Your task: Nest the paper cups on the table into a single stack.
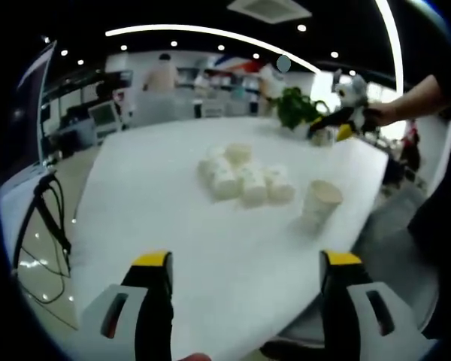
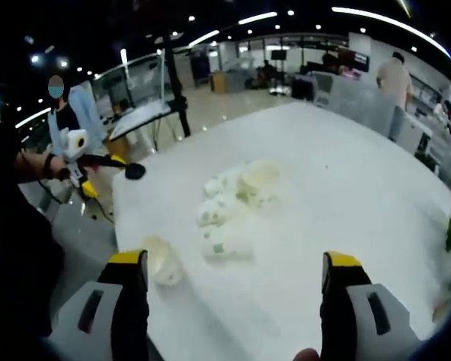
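Several white paper cups point(image 1: 242, 178) lie in a loose cluster in the middle of the white table point(image 1: 173, 226), most of them on their sides. One more cup point(image 1: 320, 201) stands apart near the table's right edge. My left gripper point(image 1: 246, 263) hangs open over the near edge, well short of the cups, nothing between its jaws. From the opposite side the same cluster point(image 2: 231, 210) shows, with one mouth-up cup point(image 2: 260, 177) at its far end and the lone cup point(image 2: 162, 261) close to my left jaw. My right gripper point(image 2: 234, 263) is open and holds nothing.
A green potted plant point(image 1: 296, 107) stands at the far table corner, beside the right gripper point(image 1: 337, 125) held out on a person's arm. The left gripper point(image 2: 86, 165) shows off the table's left side. A black stand point(image 2: 174, 75) and office desks lie beyond.
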### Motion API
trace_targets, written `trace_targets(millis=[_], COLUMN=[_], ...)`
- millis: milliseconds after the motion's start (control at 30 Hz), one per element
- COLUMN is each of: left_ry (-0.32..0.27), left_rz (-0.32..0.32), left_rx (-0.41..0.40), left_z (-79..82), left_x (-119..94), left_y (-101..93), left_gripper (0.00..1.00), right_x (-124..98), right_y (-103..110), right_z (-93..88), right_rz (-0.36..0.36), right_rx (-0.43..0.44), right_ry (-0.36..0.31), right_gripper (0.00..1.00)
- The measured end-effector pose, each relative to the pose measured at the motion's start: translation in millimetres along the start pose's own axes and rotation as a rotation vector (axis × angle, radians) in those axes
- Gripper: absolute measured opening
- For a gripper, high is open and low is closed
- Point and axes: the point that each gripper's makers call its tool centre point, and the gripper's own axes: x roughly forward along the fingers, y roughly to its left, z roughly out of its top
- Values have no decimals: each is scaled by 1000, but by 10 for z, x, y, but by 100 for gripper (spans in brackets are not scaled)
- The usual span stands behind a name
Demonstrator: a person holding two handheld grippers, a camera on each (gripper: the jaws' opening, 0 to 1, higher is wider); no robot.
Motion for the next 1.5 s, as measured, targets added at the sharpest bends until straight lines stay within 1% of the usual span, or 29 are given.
trace_targets(millis=[167, 333, 533, 633, 700, 800, 1067, 1400, 1500], left_ry=[-1, -7, -9, -5, -5, 0, -1, 1, 3], left_rz=[8, 14, 20, 24, 24, 27, 38, 44, 48], left_rx=[-2, -1, -6, -12, -15, -18, -24, -31, -32], left_z=[6, 42, 63, 47, 42, 28, 51, 72, 71], left_x=[-18, -17, -12, -12, -14, -14, -14, 13, 12], left_y=[18, 24, 30, 36, 31, 37, 53, 50, 51], left_gripper=[79, 79, 79, 79, 79, 79, 79, 78, 78], right_x=[91, 192, 302, 343, 377, 433, 546, 679, 725], right_y=[-47, -94, -142, -108, -95, -107, -121, -100, -89], right_z=[16, 55, 53, 73, 69, 46, 53, 33, 20], right_rz=[11, 26, 40, 67, 72, 84, 115, 168, 179], right_rx=[-8, 7, 11, 26, 15, 22, 35, 54, 68], right_ry=[10, 11, 20, 17, 21, 29, 37, 49, 56], right_gripper=[90, 88, 85, 85, 84, 82, 75, 60, 59])
